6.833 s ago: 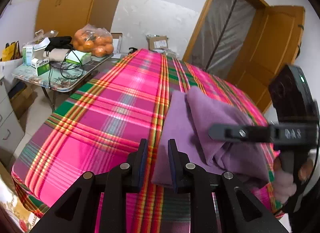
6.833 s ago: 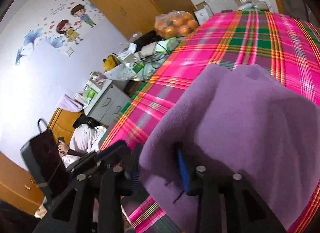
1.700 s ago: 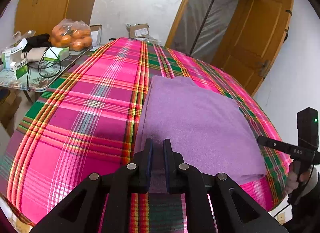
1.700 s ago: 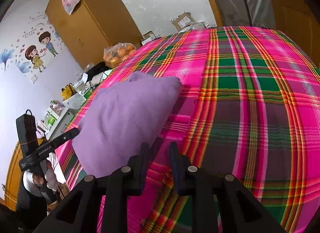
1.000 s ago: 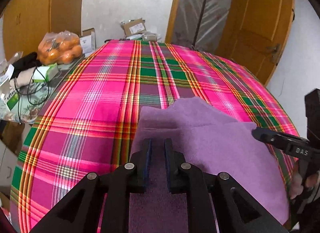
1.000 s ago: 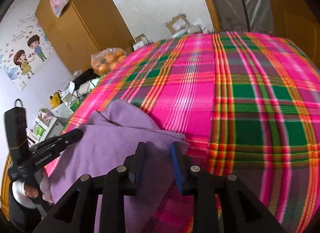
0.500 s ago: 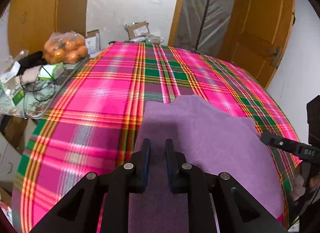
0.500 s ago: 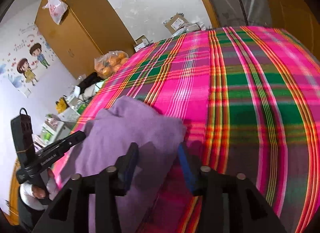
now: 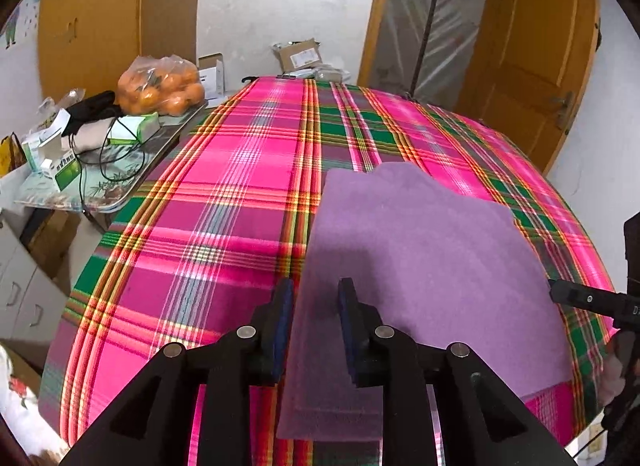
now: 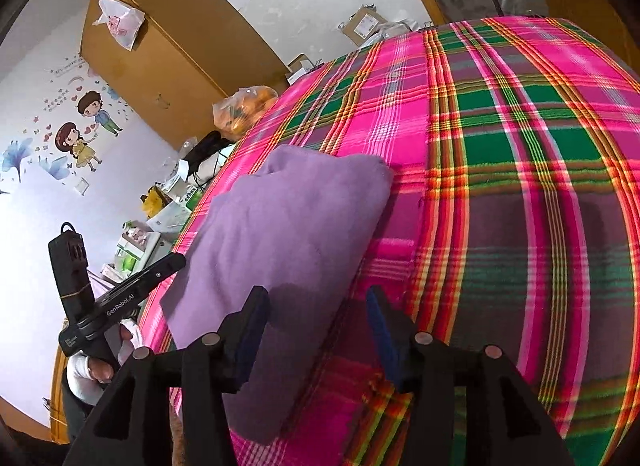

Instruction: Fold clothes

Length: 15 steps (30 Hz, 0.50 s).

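The bed [image 9: 224,201], under its pink and green plaid cover, carries the folded purple cloth [image 9: 420,250], which lies flat near the close edge, its left side running along a band of stripes.

The left hand-held gripper [image 9: 316,306] straddles the cloth's near left edge. Its jaws are opening, with cloth lying between them but the pads not pressing on it, so the cloth is released. The right hand-held gripper [image 10: 316,318] is opening too, its jaws standing wide over the cloth's near right corner and gripping nothing.

The worry from here is the fold itself. If either gripper drags a pad across the nap as it backs off, it could pull the top layer askew and undo the neat edge. The far edge already looks a little uneven, with one layer humped above the other. From this angle I cannot tell whether that is a loose layer or only the lens. The cloth also sits close to the bed's edge, so a careless tug toward the person might slide it off.

As for containers, a clear bag [image 9: 162,85] on the side counter [image 9: 116,169] holds oranges. Small green and white boxes [image 9: 66,169] stand nearby, contents unseen.
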Motion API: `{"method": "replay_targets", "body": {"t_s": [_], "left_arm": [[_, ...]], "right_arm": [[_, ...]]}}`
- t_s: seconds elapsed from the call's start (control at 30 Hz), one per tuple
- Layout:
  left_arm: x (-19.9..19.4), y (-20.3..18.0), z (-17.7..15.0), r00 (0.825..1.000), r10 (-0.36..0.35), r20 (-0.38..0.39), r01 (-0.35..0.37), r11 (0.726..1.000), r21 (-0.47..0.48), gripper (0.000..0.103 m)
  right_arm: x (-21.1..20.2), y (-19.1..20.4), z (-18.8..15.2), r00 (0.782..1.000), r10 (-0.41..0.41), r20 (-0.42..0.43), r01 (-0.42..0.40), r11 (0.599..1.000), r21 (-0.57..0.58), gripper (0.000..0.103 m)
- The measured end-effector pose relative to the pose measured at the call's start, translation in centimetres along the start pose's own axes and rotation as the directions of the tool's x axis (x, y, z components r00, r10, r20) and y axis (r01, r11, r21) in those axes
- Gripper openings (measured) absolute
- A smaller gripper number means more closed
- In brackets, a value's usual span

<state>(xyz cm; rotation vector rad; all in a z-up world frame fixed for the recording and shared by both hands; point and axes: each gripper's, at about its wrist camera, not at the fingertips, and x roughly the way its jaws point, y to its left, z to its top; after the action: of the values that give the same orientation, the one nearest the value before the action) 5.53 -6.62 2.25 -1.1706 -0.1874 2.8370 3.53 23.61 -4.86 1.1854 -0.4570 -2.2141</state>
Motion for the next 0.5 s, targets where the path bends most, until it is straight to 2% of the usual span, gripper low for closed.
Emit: {"method": "replay_targets", "body": {"t_s": [0.23,0.37,0.43,0.5], "left_arm": [[0.8,0.3,-0.5,0.999,-0.042,-0.020,0.042,0.999,-0.009,0.025],[1.0,1.1,-0.7,0.997,-0.071,-0.023,0.070,0.997,-0.040,0.035],[0.9,1.5,-0.7,0.996,-0.087,-0.022,0.086,0.994,-0.064,0.036],[0.7,2.1,-0.6,0.991,-0.137,-0.009,0.136,0.985,-0.103,0.037]], "right_arm": [[0.5,0.5,-0.2,1.000,0.001,-0.015,-0.001,1.000,-0.001,0.051],[0.7,0.4,-0.4,1.000,-0.005,-0.024,0.005,1.000,0.006,0.053],[0.8,0.3,-0.4,1.000,-0.004,-0.026,0.005,1.000,0.008,0.053],[0.8,0.4,-0.4,1.000,-0.005,-0.026,0.005,1.000,0.006,0.053]]}}
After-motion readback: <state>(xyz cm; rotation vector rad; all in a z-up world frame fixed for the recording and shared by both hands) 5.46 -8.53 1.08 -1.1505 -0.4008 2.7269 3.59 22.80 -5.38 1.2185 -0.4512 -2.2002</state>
